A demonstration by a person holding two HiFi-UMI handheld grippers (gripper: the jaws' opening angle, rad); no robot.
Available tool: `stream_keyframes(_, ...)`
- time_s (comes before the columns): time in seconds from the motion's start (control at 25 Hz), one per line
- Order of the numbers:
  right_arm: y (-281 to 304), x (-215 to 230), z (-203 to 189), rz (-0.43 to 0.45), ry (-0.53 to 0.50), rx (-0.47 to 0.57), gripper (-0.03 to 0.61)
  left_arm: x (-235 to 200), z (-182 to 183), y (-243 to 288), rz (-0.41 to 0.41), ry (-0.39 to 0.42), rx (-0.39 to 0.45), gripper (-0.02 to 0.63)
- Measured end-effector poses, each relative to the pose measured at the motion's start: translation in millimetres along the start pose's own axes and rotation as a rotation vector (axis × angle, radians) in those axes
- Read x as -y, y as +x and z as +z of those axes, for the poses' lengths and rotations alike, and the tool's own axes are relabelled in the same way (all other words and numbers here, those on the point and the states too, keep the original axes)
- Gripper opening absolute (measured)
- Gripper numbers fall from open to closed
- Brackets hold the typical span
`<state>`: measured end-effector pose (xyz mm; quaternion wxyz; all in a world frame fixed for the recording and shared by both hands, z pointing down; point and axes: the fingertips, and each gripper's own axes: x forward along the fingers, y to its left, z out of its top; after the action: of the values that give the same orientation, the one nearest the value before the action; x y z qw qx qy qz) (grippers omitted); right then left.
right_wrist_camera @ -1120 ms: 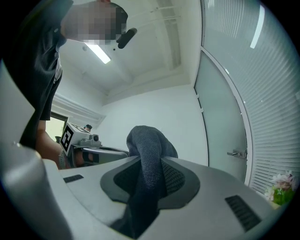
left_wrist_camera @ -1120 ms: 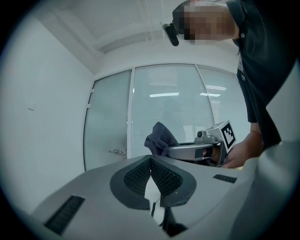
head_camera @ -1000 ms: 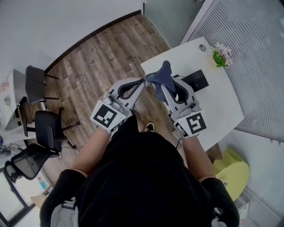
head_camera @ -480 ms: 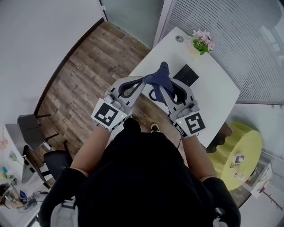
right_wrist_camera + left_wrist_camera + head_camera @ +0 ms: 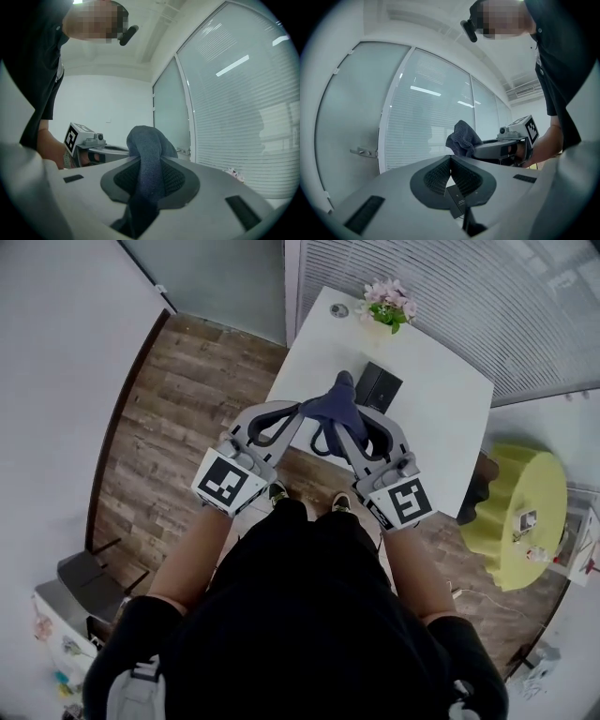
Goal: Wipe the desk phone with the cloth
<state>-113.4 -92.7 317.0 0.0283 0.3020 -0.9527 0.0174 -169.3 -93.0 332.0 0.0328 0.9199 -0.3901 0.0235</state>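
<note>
The right gripper (image 5: 151, 161) was closed on a dark blue cloth (image 5: 146, 140), which bunched above the jaws and hung down between them. The left gripper (image 5: 451, 159) had its jaws pressed together with nothing between them, its tip just beside the cloth. Both were held in the air over the near edge of the white counter (image 5: 441, 418). The black desk phone (image 5: 379, 387) lay on the counter just beyond the cloth. Pink flowers (image 5: 386, 291) stood at the far edge. The counter surface right of the phone was bare. Wood floor (image 5: 178, 427) lay open to the left.
</note>
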Motion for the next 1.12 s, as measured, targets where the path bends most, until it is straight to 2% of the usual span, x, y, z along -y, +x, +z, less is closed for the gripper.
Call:
stream_keyframes(0.24, -24.7, 32.5, -15.1, -0.142, 0.024, -0.020, 0.109, 8.5, -8.2, 36.6, -0.123, 0.019, -0.041, 0.011)
stream_keyframes(0.4, -41.9, 62.1, -23.0, -0.203, 0.031, -0.025, 0.109, 14.4, -13.0, 70.1, -0.167, 0.030, -0.061, 0.011)
stream_keyframes(0.84, -65.3, 151.1, -56.1, -0.285, 0.017, -0.073, 0.109, 21.1, -37.2, 157.3, -0.203, 0.037, -0.067, 0.011)
stream_keyframes(1.12, -66.3, 202.7, -96.0, -0.325, -0.011, -0.134, 0.109, 12.3, -79.5, 199.2, -0.190, 0.038, -0.103, 0.011)
